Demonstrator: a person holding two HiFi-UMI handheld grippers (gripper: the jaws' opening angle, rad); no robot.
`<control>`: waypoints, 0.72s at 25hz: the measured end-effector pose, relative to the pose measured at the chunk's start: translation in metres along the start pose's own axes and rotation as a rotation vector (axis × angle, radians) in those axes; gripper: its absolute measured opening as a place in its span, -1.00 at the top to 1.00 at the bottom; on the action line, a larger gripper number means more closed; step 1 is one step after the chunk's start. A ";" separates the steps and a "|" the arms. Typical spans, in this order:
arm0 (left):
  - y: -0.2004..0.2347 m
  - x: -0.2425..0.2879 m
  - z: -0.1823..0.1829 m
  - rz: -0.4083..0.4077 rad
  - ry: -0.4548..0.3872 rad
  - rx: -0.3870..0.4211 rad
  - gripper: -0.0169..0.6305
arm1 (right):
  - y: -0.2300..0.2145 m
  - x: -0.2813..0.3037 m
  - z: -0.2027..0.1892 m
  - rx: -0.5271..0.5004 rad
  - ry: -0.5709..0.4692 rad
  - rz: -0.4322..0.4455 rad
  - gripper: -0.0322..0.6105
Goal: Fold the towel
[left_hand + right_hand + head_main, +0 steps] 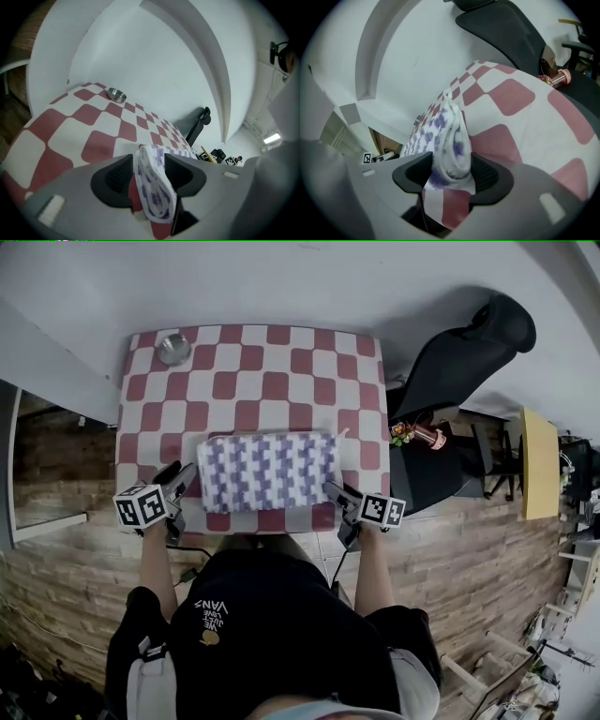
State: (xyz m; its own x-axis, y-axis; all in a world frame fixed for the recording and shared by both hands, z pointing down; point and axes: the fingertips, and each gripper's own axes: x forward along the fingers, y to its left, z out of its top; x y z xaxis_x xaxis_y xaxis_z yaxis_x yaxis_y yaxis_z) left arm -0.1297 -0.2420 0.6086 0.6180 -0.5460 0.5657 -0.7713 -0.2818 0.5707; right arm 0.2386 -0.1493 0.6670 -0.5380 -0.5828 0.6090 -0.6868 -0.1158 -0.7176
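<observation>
A white towel with purple checks (267, 470) lies folded in a flat rectangle near the front edge of the red-and-white checked table (244, 362). My left gripper (181, 480) sits at the towel's near left corner and my right gripper (335, 493) at its near right corner. In the left gripper view the thick folded edge of the towel (152, 187) lies between the jaws of my left gripper (147, 174), which stand apart with a gap beside it. The right gripper view shows the towel's rolled edge (450, 140) between the wide-spread jaws of my right gripper (450, 176), resting on the table.
A small metal bowl (173, 349) stands at the table's far left corner. A black office chair (459, 352) is to the right of the table, with a dark side table and a small pink thing (431, 438) below it. White walls lie beyond.
</observation>
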 end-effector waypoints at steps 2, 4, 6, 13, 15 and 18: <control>-0.007 -0.013 -0.012 0.012 -0.016 -0.022 0.37 | 0.000 0.002 -0.003 -0.003 0.014 -0.008 0.13; -0.013 -0.024 -0.026 0.029 -0.019 -0.041 0.37 | 0.001 0.003 -0.004 0.012 0.031 0.003 0.17; -0.017 -0.033 -0.040 0.050 -0.024 -0.059 0.37 | 0.006 0.009 -0.009 0.018 0.077 0.037 0.21; -0.033 -0.060 -0.081 0.110 -0.043 -0.106 0.37 | 0.007 0.018 -0.010 0.053 0.053 0.079 0.51; -0.038 -0.064 -0.086 0.110 -0.047 -0.111 0.37 | 0.006 0.013 -0.008 0.038 0.039 0.077 0.57; -0.043 -0.062 -0.090 0.099 -0.044 -0.106 0.37 | 0.007 0.004 -0.006 0.017 0.028 0.069 0.60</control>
State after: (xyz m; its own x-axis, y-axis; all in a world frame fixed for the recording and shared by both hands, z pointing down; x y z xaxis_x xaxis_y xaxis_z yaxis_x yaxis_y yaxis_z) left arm -0.1216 -0.1249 0.6024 0.5311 -0.6014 0.5969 -0.8061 -0.1418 0.5745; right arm 0.2289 -0.1473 0.6669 -0.5976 -0.5670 0.5669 -0.6391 -0.0901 -0.7638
